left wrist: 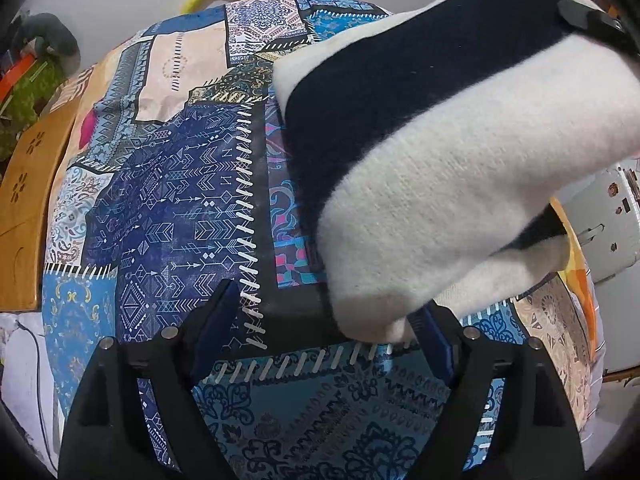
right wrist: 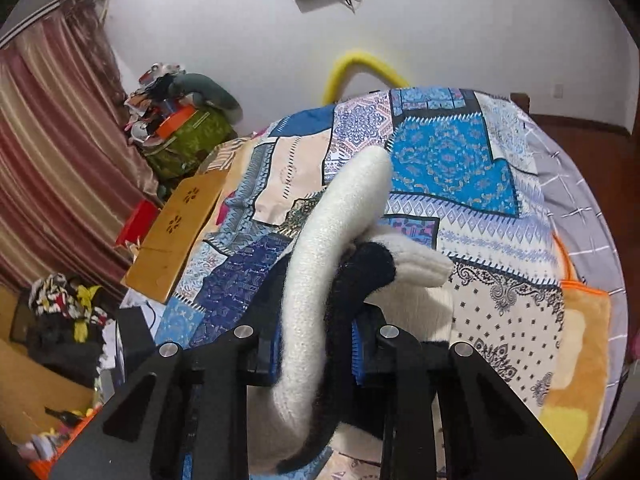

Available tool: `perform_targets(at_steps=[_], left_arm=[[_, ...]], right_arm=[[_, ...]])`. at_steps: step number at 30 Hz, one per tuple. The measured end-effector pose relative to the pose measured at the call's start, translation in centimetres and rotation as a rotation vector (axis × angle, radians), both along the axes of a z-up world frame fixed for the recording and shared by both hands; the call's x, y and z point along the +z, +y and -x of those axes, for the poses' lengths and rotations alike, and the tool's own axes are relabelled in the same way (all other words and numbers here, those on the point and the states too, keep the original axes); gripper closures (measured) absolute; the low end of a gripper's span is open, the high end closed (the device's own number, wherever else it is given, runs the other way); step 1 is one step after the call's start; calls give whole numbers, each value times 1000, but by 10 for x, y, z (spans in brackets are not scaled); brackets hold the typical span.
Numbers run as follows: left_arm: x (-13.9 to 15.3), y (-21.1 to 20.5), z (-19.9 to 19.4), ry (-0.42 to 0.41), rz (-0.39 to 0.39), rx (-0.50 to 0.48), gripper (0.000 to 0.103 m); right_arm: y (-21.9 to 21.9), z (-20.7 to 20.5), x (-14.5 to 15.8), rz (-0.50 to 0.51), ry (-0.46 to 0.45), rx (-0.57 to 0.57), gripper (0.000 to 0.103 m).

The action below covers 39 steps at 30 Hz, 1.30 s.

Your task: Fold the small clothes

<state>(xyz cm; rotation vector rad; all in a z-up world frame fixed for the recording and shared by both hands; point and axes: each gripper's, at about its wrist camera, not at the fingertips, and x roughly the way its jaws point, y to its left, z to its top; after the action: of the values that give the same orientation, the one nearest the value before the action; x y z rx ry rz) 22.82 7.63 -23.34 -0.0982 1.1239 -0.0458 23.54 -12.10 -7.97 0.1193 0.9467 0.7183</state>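
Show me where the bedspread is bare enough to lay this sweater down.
Bare: the dark-blue arrow-print patch of the patchwork bedspread, between the wooden board and the hanging black-and-white knitted sweater. Crowded: the clothes pile beyond the board.

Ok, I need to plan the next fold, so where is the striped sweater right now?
The striped sweater is lifted above the patchwork bedspread, clamped in the right gripper; in the left wrist view it hangs at upper right, beside the open left gripper.

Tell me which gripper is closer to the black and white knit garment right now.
Right. The right gripper is clamped on the knit garment, holding it off the bedspread. The left gripper is open beside its hanging edge, with one finger touching it.
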Motion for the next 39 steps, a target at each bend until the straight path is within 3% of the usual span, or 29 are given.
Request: perform_targets(at_steps=[14,20,29,34,39], left_arm=[[19,1,20,-20,-63,-9,20],[42,10,29,-78,-102,24,20],[70,15,12,-130,-105,54,20],[77,3,-6,-141,-97,27,19],[75,-11,-30,-126,-60,-1,19]], right_arm=[[-56,5,-70,39,156,-101,80],[-71,16,-89,78,173,-119,77],[-86,22,-80,111,132,-152,61],[-94,18,-75,128,117,-168,35],[-98,13,-76,101,131,-189,28]])
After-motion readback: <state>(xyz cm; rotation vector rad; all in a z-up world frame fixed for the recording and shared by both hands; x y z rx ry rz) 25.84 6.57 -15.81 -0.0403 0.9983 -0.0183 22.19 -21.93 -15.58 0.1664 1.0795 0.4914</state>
